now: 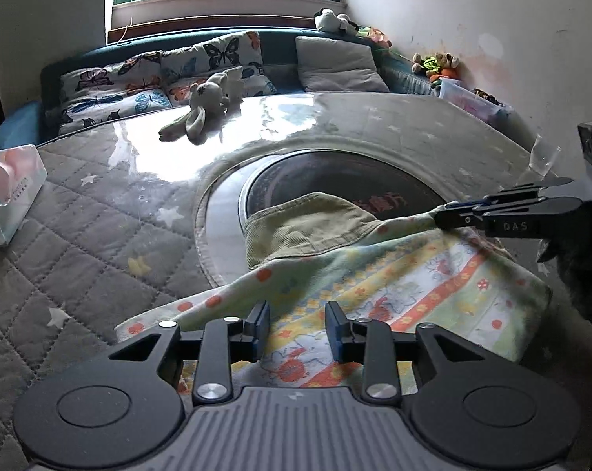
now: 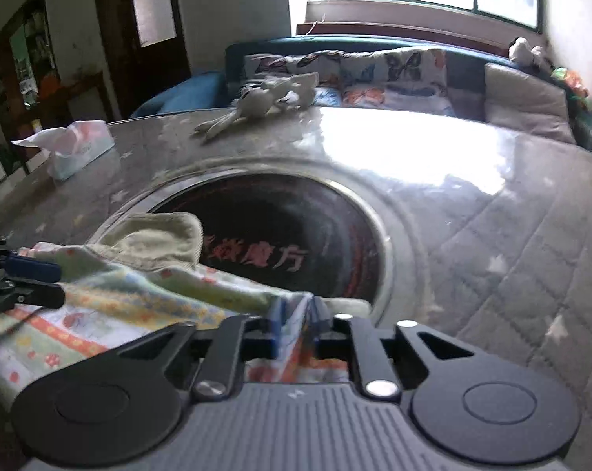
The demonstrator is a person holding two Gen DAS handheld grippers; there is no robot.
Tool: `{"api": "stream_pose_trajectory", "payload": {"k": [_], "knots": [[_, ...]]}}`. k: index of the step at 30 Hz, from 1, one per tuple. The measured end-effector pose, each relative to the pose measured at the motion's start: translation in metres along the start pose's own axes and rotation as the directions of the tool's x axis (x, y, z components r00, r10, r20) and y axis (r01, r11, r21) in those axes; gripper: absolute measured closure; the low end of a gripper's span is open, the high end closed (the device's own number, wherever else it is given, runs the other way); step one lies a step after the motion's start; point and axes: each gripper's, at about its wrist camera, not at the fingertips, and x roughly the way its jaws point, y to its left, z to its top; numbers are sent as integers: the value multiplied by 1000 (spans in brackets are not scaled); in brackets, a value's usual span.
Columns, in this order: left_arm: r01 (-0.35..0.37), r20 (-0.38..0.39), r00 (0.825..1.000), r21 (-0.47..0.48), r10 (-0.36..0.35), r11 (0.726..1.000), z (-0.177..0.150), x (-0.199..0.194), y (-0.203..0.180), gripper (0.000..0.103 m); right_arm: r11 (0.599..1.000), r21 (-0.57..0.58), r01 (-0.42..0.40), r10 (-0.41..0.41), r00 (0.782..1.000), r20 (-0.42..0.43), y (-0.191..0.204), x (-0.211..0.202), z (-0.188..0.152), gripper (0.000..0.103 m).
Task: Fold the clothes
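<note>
A patterned children's cloth (image 1: 405,294) with orange, yellow and green print lies on the table over an olive corduroy garment (image 1: 307,227). My left gripper (image 1: 296,327) is open just above the cloth's near part, holding nothing. My right gripper (image 1: 445,216) comes in from the right and is shut on the cloth's far corner, lifting it. In the right wrist view the right gripper (image 2: 296,333) pinches a bunched fold of the cloth (image 2: 139,298), the olive garment (image 2: 158,239) lies behind it, and the left gripper (image 2: 40,282) shows at the left edge.
The table has a grey quilted star cover (image 1: 99,235) under clear plastic and a round dark inset (image 2: 288,231) in the middle. A tissue box (image 1: 9,196) stands at the left, a plush rabbit (image 1: 201,106) at the far edge. Cushions (image 1: 335,64) line a sofa behind.
</note>
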Motion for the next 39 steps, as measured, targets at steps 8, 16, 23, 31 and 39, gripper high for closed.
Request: {"api": "stream_pose_trajectory", "payload": {"k": [8, 16, 23, 31, 39], "knots": [[13, 12, 1000, -5, -13, 1000, 10, 3, -2, 69, 983, -98, -157, 160, 987, 17, 44, -17, 9, 86], [22, 7, 1000, -60, -22, 998, 15, 20, 14, 69, 984, -73, -162, 160, 987, -27, 56, 25, 14, 87], [37, 42, 999, -90, -33, 995, 12, 2, 14, 69, 974, -104, -199, 199, 980, -7, 63, 3, 15, 86], [9, 50, 999, 26, -10, 1000, -6, -3, -13, 69, 909, -279, -310, 302, 951, -72, 110, -32, -14, 86], [-5, 84, 996, 5, 5, 1000, -15, -17, -19, 69, 872, -393, -291, 291, 955, -61, 135, -70, -51, 86]]}}
